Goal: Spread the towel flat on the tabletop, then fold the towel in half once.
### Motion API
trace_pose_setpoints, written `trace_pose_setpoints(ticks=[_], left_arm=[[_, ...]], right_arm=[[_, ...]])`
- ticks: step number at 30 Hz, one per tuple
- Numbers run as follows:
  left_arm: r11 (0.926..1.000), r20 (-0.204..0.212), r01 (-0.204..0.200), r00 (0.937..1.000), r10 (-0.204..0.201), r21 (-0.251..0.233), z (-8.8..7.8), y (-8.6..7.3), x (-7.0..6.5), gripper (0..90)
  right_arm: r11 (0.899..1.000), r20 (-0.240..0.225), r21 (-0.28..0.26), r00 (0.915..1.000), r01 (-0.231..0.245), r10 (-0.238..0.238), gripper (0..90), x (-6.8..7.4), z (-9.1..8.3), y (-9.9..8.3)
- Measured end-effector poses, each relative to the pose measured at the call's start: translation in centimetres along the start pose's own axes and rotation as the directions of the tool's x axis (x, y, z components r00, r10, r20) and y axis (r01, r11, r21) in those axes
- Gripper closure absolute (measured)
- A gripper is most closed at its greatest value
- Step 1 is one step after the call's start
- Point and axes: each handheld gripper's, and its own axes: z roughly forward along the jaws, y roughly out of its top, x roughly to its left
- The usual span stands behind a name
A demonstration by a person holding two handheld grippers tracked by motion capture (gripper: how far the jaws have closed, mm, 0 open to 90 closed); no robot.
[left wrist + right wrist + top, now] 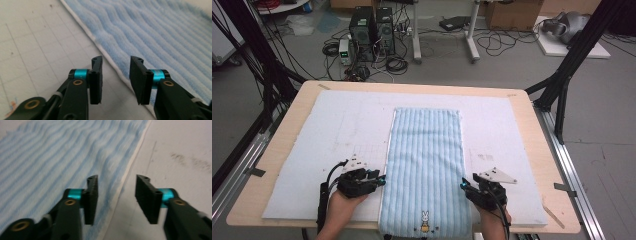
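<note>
Flat between them, the blue towel point(426, 170) has each released gripper, left gripper point(382, 180) and right gripper point(463, 185), straddling an edge.

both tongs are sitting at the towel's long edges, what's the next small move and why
Probably ease each pair of tongs down and close on the hem in front of it. The left tongs stand open over the white edge of the blue towel, and the right tongs stand open over the opposite edge, neither gripping cloth. The towel lies flat on the white mat, so both edges seem ready to pinch.
</note>
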Motion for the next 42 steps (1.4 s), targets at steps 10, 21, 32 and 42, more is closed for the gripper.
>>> trace_pose_setpoints(ticks=[10,21,32,42], left_arm=[[0.9777,0.024,0.059,0.9982,-0.055,-0.202,-1.8,1.6,2.3,22.3],[0.9502,-0.006,-0.008,1.0,0.007,-0.312,-3.0,3.0,3.6,19.1],[0.958,-0.059,0.031,0.997,-0.05,-0.285,-3.0,3.5,4.5,18.4],[0.9639,-0.032,0.014,0.9992,-0.024,-0.266,-2.4,6.0,4.4,18.4]], right_arm=[[0.993,-0.029,-0.109,0.9985,0.044,-0.047,11.8,-2.2,-0.9,2.0],[0.98,-0.022,-0.107,0.9847,0.17,-0.173,11.4,-3.1,-1.3,4.2],[0.984,-0.065,-0.101,0.9863,0.145,-0.151,11.4,-3.3,0.0,5.7],[0.988,-0.085,-0.107,0.9895,0.107,-0.117,11.4,-3.8,0.4,6.2]])
